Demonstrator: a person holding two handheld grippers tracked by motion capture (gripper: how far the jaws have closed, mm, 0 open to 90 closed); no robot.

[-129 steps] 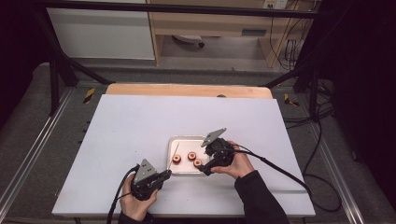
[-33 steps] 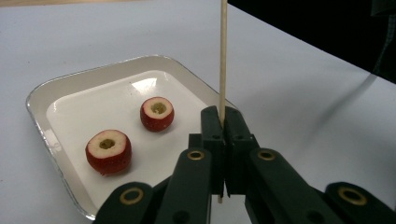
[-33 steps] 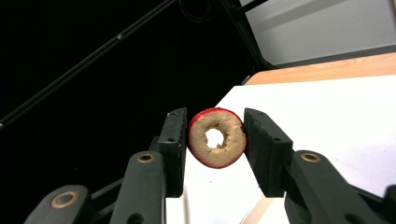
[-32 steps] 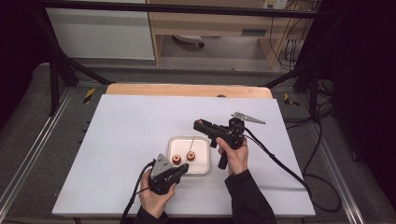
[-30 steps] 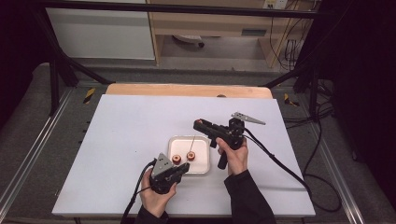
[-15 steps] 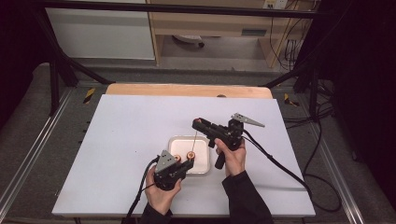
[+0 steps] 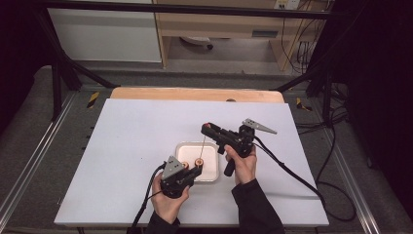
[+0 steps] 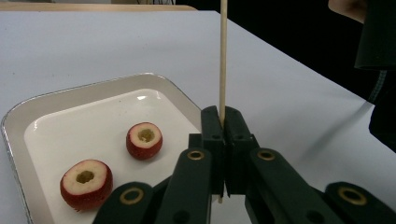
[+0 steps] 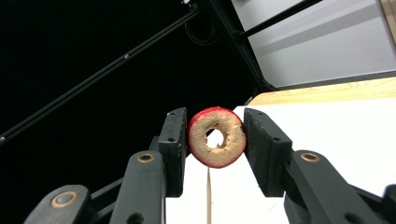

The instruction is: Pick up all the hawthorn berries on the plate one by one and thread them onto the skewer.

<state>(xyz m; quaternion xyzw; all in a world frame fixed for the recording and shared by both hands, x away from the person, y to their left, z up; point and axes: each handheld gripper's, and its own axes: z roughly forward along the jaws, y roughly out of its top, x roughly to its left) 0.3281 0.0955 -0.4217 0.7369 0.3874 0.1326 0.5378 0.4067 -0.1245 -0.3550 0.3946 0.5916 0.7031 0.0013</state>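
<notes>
In our left gripper [image 8: 223, 122] the jaws are pressed together on a thin, pale wooden skewer [image 8: 223, 56], which stands nearly upright, its long axis vertical; its upper end is cut off at the top of the left gripper view, and its lower end is partly hidden behind the jaws. In the high view the skewer [image 7: 202, 150] is only a faint line rising towards our right gripper [image 7: 208, 127]. That gripper's jaws hold a red-skinned cored fruit ring [image 9: 217, 137] by its sides, above the skewer, its hole facing the camera. Two more red cored fruit pieces [image 8: 144, 140] lie on the white square plate [image 7: 210, 148] on the white tabletop [image 7: 131, 131]; the plate's near edge is hidden by our left gripper.
</notes>
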